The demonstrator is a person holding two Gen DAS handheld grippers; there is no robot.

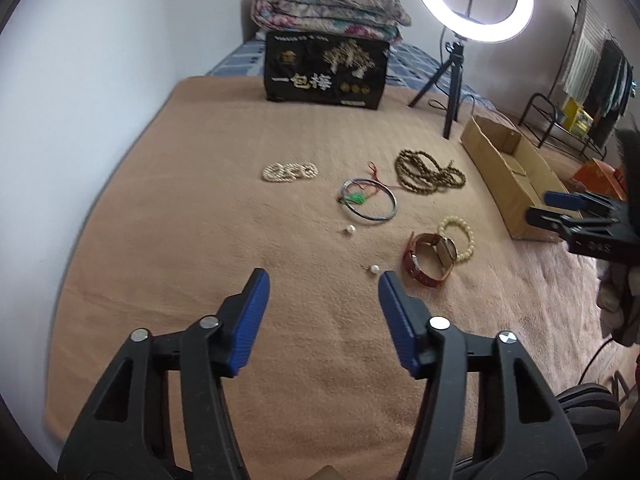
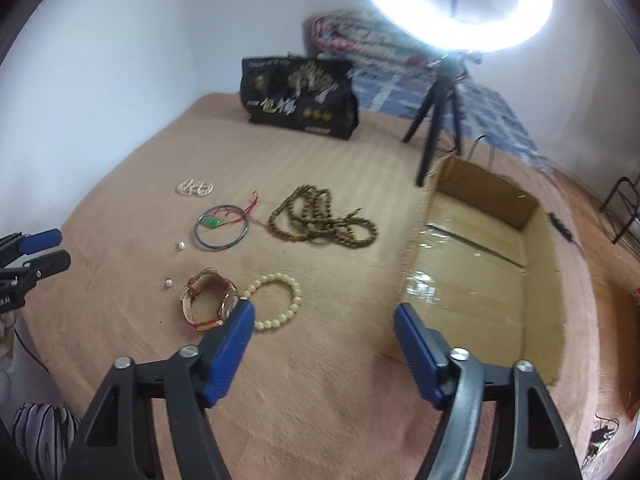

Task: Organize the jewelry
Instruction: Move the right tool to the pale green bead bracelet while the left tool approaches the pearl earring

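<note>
Jewelry lies on a tan blanket (image 1: pixel 200 248): a white pearl piece (image 1: pixel 290 171), a metal bangle (image 1: pixel 370 202) with a green charm on red string, dark wooden beads (image 1: pixel 430 171), a cream bead bracelet (image 1: pixel 458 238), a brown-strap watch (image 1: pixel 430 258) and two loose pearl earrings (image 1: pixel 374 269) (image 1: pixel 350 230). My left gripper (image 1: pixel 323 280) is open and empty, hovering just before the nearer pearl. My right gripper (image 2: pixel 324 312) is open and empty above the blanket, between the cream bracelet (image 2: pixel 276 300) and the open cardboard box (image 2: pixel 480 264). The watch (image 2: pixel 208 300) sits at its left fingertip.
A black printed bag (image 1: pixel 326 70) and folded quilt (image 1: pixel 330 10) stand at the back. A ring light on a tripod (image 1: pixel 454 80) stands behind the box (image 1: pixel 512 176). A clothes rack (image 1: pixel 592 80) is far right. White wall on the left.
</note>
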